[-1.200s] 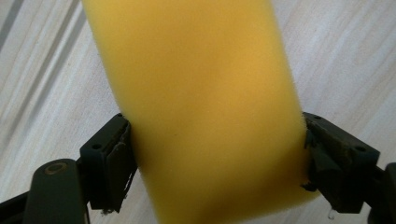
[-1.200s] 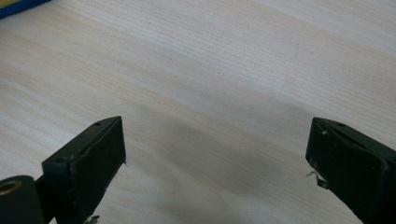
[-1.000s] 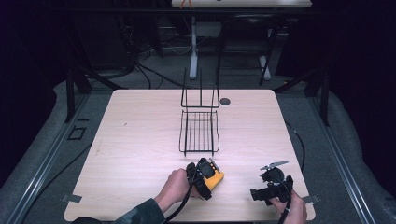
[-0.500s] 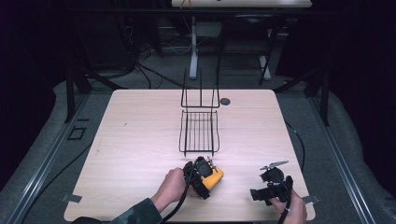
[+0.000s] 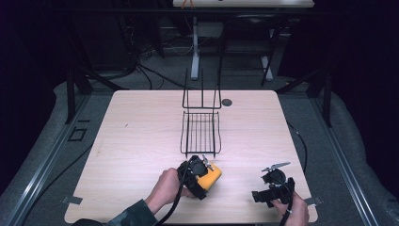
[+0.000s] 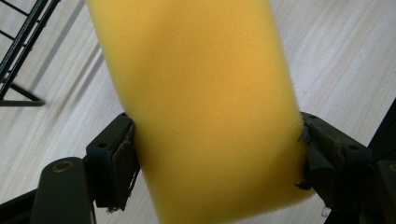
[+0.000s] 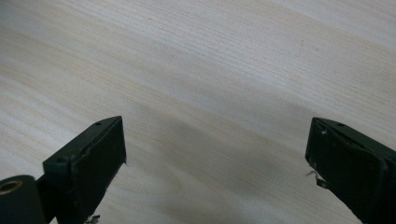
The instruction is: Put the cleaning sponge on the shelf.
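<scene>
Yellow sponge [image 6: 205,107] pinched between the left gripper [image 5: 200,172] fingers at the near middle of the surface [image 5: 136,141], right gripper [image 5: 273,186] at its 3 o'clock with fingers spread wide and empty, black wire rack [image 5: 201,132] at 12 o'clock beyond.

You have the wire rack [image 5: 201,133] standing mid-bench [image 5: 136,141]. Nearer you than the rack, just off its near edge, your left tool [image 5: 200,172] holds the sponge [image 5: 209,176]. Your right tool [image 5: 274,181] sits to the rack's right, by the bench's near edge.
</scene>
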The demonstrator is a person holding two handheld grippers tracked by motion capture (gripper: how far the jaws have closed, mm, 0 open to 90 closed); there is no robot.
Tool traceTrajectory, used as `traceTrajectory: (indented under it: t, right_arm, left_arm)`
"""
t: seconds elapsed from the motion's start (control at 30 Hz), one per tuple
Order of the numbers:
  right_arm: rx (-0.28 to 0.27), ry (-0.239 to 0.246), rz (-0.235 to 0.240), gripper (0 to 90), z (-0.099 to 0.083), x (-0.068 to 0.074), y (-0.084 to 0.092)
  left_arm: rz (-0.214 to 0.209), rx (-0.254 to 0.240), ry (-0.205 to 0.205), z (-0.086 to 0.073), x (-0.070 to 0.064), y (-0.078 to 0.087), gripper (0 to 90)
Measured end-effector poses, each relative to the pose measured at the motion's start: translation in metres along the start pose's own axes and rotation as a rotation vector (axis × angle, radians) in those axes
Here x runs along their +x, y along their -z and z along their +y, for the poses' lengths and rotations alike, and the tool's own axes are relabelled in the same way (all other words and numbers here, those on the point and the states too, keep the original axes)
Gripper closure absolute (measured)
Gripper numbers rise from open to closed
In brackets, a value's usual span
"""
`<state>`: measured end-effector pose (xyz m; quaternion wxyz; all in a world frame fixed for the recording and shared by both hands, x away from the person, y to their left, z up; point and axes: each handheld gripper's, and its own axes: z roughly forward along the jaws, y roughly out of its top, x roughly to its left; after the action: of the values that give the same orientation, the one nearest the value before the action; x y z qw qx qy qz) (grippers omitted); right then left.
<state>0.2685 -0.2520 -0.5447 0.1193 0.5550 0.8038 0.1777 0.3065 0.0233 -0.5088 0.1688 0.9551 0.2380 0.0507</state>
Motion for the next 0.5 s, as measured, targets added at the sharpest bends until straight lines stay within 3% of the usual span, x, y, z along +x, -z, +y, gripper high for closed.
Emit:
traceTrajectory:
  t: [0.5]
  right_arm:
    - [0.000,0.005,-0.001,5.0,0.000,0.000,0.000]
  left_arm:
    - [0.019,-0.028,0.021,-0.007,0.009,0.017,22.1]
